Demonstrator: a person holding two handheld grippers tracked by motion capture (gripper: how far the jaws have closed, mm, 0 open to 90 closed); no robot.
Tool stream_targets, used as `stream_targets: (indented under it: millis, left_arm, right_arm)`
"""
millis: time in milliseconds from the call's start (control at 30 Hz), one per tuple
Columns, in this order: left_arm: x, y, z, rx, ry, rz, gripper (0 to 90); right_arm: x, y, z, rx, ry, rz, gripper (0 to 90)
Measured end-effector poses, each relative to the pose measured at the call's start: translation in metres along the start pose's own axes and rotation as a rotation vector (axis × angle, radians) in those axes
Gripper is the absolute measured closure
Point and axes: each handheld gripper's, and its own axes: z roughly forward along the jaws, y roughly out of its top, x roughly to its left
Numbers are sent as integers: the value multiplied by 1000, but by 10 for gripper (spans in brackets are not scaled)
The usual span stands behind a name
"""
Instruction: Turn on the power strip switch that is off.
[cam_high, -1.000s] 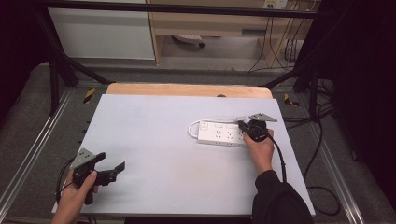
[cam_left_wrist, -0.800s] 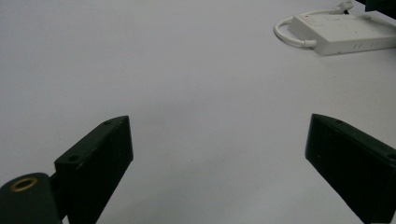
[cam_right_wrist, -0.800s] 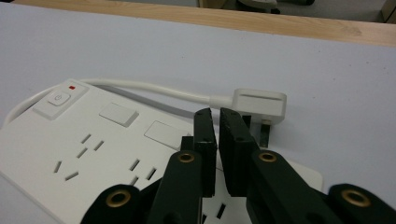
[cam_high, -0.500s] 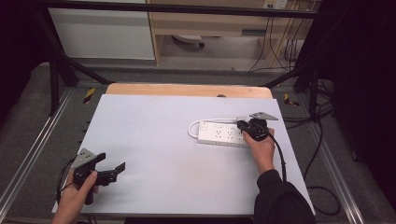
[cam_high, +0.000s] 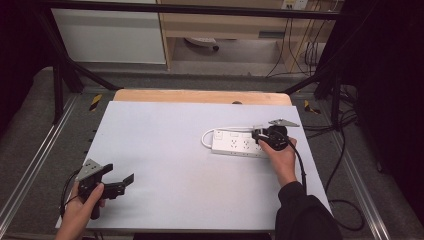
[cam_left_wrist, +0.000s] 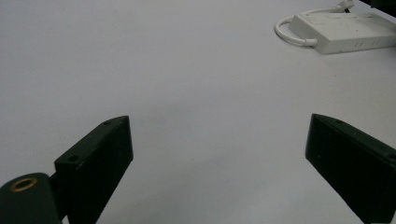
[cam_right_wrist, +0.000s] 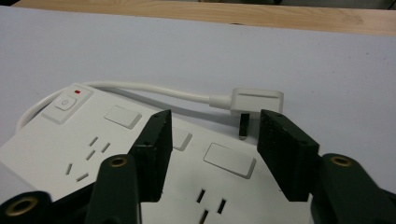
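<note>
The right gripper (cam_high: 260, 134) hovers over the white plastic power strip (cam_high: 235, 143), which lies at about three o'clock on the pale grey surface (cam_high: 165, 150). Its jaws stand apart, holding nothing, aimed toward the white flat plug (cam_right_wrist: 256, 100) that rests just beyond the strip on its short white cable (cam_right_wrist: 154, 92). The left gripper (cam_high: 122, 182) waits wide and empty at seven o'clock. The plug's prongs seem to point downward; a pinch on its smooth top might slip, or drag the unanchored strip along.
</note>
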Motion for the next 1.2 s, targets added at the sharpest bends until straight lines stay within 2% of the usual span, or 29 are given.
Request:
stream_targets:
  millis: [167,400,533,867,1200]
  left_arm:
    - [0,0,0,1,1,0,76]
    - [0,0,0,1,2,-1,76]
    - [0,0,0,4,1,0,76]
    - [0,-1,0,7,1,0,75]
    - [-1,-1,1,8,0,0,74]
  right_arm:
    - [-1,2,-1,25,3,0,334]
    - [4,8,-2,77,-10,3,114]
    - [6,10,-2,84,-5,9,48]
    - [10,14,-8,79,-26,-22,60]
    - [12,20,-26,13,-21,-19,56]
